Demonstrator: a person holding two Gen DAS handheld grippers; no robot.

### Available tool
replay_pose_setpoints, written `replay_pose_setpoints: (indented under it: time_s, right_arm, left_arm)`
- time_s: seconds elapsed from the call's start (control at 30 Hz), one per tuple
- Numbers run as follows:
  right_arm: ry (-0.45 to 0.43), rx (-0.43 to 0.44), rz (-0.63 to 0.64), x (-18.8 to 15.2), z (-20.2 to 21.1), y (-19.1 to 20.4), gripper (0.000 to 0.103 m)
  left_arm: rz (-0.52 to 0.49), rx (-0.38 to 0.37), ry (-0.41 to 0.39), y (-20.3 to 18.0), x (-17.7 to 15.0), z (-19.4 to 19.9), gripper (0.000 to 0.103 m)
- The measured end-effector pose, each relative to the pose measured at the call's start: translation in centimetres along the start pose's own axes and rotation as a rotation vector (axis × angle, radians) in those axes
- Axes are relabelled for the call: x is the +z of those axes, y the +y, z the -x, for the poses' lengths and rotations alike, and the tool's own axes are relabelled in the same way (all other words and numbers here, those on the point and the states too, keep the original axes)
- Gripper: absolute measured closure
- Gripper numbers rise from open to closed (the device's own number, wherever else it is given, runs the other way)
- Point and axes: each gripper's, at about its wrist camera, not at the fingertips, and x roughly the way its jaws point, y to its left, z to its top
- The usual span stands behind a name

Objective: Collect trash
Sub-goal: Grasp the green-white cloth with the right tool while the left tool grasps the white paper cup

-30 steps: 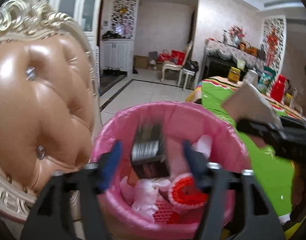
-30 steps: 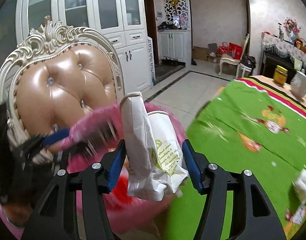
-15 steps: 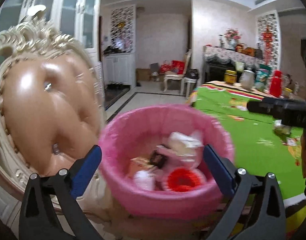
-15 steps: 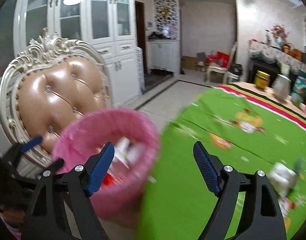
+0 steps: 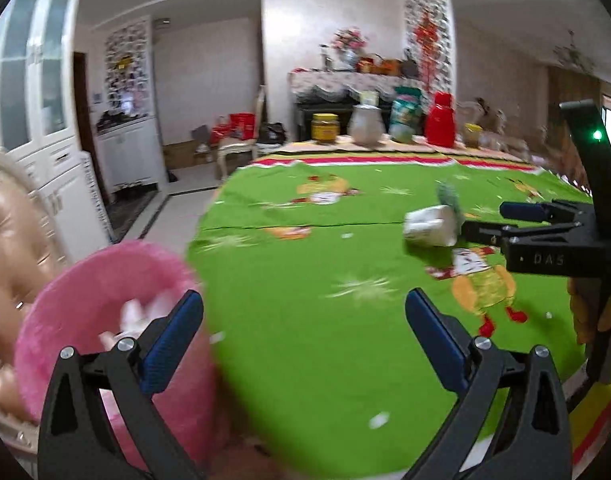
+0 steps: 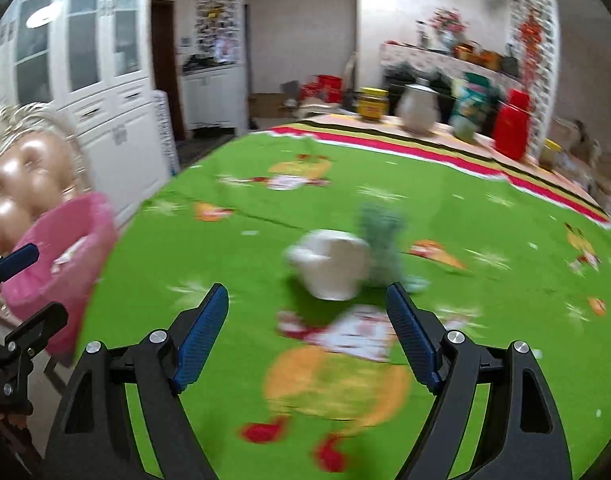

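A white crumpled paper cup [image 6: 331, 268] lies on the green tablecloth [image 6: 233, 248] with a grey-green scrap [image 6: 381, 240] beside it; both also show in the left wrist view [image 5: 431, 226]. My right gripper [image 6: 307, 338] is open and empty, just short of the cup. My left gripper [image 5: 303, 340] is open and empty over the table's left edge. The pink trash bin [image 5: 93, 304] with trash inside stands at the left, also in the right wrist view [image 6: 61, 256]. The right gripper shows in the left wrist view [image 5: 517, 220], beside the cup.
A padded chair back [image 5: 9, 236] stands behind the bin. Jars, a white jug [image 5: 365, 124] and a red flask [image 5: 441, 120] line the table's far edge. White cabinets [image 6: 105, 92] fill the left wall. Tiled floor [image 5: 173, 216] lies beyond the bin.
My right gripper dropped the paper bag into the bin, opened and swung right over the table to the white cup. My left gripper opened, let go of its item and turned right from the bin.
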Motion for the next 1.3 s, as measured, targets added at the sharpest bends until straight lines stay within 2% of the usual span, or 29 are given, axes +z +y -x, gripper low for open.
replay_pose_setpoints:
  time_s: [0.23,0.4,0.57,0.67,0.73,0.77,0.83,1.07,1.23,1.3]
  right_arm:
    - [0.126,-0.091,-0.025,-0.6,-4.3,-7.0,0.031]
    - [0.179,-0.085,0.002,-0.3,-7.2,-7.6,0.033]
    - [0.206,-0.044,0.037,1.3,-10.3,-6.8,0.034]
    - [0.217,-0.016,0.049,2.1,-11.7,-6.3,0.049]
    - [0.225,0.005,0.046,2.2,-11.9,-6.2,0.076]
    - [0.214,0.007,0.04,2.1,-11.6,-6.3,0.076]
    - [0.186,0.023,0.018,2.0,-10.6,-6.8,0.093]
    - [0.148,0.028,-0.053,0.3,-6.0,-9.6,0.093]
    - [0.165,-0.006,-0.073,-1.5,-4.3,-11.6,0.093]
    - [0.184,-0.008,-0.059,-2.3,-3.9,-12.2,0.093]
  left_arm:
    - [-0.034,-0.068,0.05,-5.4,2.2,-4.8,0.005]
    - [-0.032,-0.095,0.056,-6.6,2.9,-6.1,0.005]
    - [0.0,-0.089,0.095,-6.0,3.1,-7.6,0.005]
    - [0.03,-0.083,0.114,-5.4,3.3,-8.3,0.005]
    - [0.036,-0.08,0.133,-5.2,3.4,-9.0,0.005]
    - [0.035,-0.077,0.141,-5.2,3.6,-9.4,0.005]
    - [0.031,-0.069,0.165,-5.7,3.9,-10.6,0.005]
    - [0.014,-0.146,0.205,-9.3,4.9,-13.6,0.005]
    - [0.022,-0.153,0.233,-11.7,5.3,-15.2,0.005]
    - [0.007,-0.129,0.243,-12.3,5.3,-16.0,0.005]
